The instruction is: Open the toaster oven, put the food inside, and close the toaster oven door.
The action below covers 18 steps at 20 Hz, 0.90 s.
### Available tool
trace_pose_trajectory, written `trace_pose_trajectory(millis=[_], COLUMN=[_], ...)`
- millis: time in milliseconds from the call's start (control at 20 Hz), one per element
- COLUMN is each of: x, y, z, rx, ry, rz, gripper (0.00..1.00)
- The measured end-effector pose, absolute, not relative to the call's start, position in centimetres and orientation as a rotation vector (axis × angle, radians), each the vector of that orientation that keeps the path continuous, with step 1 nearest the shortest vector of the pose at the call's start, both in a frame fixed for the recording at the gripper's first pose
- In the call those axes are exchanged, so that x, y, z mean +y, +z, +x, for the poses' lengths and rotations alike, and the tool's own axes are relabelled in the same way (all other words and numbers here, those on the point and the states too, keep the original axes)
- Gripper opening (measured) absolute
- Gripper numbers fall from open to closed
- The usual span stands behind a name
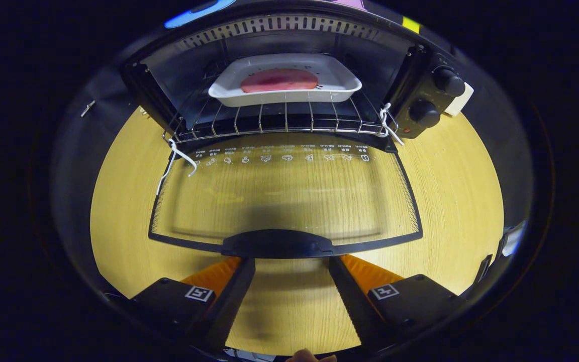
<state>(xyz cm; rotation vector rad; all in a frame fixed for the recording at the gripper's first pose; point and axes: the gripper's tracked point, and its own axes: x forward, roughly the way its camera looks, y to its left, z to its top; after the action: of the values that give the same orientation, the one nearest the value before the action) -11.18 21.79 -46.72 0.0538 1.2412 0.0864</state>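
Your gripper [292, 261] sat nearest the camera, its two fingers spread wide apart with nothing held between them. Their tips reached up to the black handle [277, 243] on the front edge of the toaster oven door [284, 196], one tip by each end of it; whether they touched it you could not tell from this angle. Between the fingers only the wooden table [450, 201] showed.

Beyond the handle, the door lay folded fully down and flat, its glass pane letting the wood grain show through, with a row of small white symbols printed near the hinge. White ties [181, 157] hung at both hinge corners.

Past the door, you had the toaster oven [289, 60] standing open. A wire rack [279, 120] was pulled partway forward over the hinge edge. On the rack sat a white dish [334, 83], set back within the cavity, and in the dish lay the food [279, 80], a flat pinkish-red slab. To the right of the opening, two dark knobs [435, 95] stood one above the other on the control panel.
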Motion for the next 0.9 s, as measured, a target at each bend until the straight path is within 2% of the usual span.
trace_pose_trajectory(millis=[900], x=[21.5], y=[-40.0], z=[-10.7], rx=[1.039], ry=[0.157], rz=[0.105], gripper=[0.98])
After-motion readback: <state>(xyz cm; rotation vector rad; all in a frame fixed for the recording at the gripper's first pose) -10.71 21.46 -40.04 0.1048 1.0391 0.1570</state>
